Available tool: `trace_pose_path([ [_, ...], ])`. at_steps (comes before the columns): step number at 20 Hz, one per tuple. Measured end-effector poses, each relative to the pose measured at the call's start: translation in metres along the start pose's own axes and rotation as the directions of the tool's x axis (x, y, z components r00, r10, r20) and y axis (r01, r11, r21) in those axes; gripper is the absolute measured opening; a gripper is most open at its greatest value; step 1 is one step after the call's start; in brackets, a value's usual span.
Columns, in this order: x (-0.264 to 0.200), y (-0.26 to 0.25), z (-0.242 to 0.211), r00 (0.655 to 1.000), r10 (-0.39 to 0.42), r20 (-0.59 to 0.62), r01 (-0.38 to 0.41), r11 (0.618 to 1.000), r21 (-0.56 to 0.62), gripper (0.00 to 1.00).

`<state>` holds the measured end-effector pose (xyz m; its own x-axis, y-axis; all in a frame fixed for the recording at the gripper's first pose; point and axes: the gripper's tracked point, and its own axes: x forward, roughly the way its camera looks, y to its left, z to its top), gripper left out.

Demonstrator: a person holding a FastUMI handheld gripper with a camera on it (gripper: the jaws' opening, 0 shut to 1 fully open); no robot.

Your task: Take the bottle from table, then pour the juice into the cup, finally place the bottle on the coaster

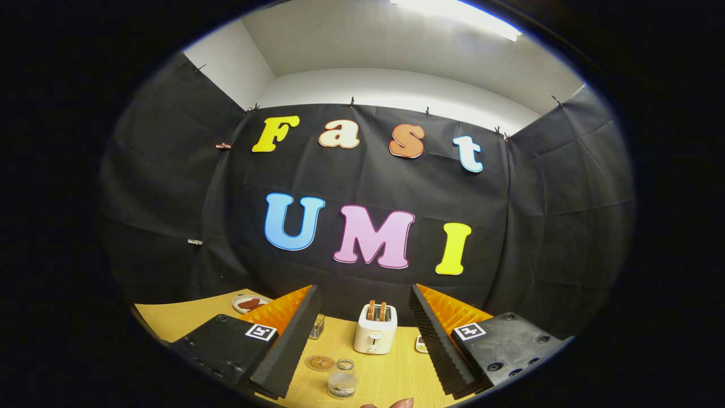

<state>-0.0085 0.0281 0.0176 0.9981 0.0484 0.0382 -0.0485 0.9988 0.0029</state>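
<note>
Bottle (342, 378), small and clear with a cap, stands upright on the wooden table (391, 374) in front of the toaster (375, 328), and we see it low between the spread fingers of our gripper (362, 340), which hold nothing. Just left of it and also in front of the toaster lies the round coaster (320, 362). We judge the bottle light, stiff and rather slick, so we would take it around the body below the cap.

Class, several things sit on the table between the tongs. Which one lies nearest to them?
The clear glass cup, just this side of the round coaster; the white toaster stands farther back. The tongs are open, holding nothing.
</note>
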Motion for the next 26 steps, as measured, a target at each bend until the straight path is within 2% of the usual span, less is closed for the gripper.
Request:
trace_pose_path([
  [3, 0.001, 0.002, -0.003, 1.000, -0.002, 0.003, 0.002, 1.000, 0.010, 0.97],
  [11, 0.013, 0.017, -0.049, 1.000, 0.017, -0.002, -0.017, 1.000, 0.027, 0.97],
  [26, 0.021, 0.039, -0.241, 0.992, 0.026, -0.120, -0.017, 0.997, 0.076, 0.97],
])
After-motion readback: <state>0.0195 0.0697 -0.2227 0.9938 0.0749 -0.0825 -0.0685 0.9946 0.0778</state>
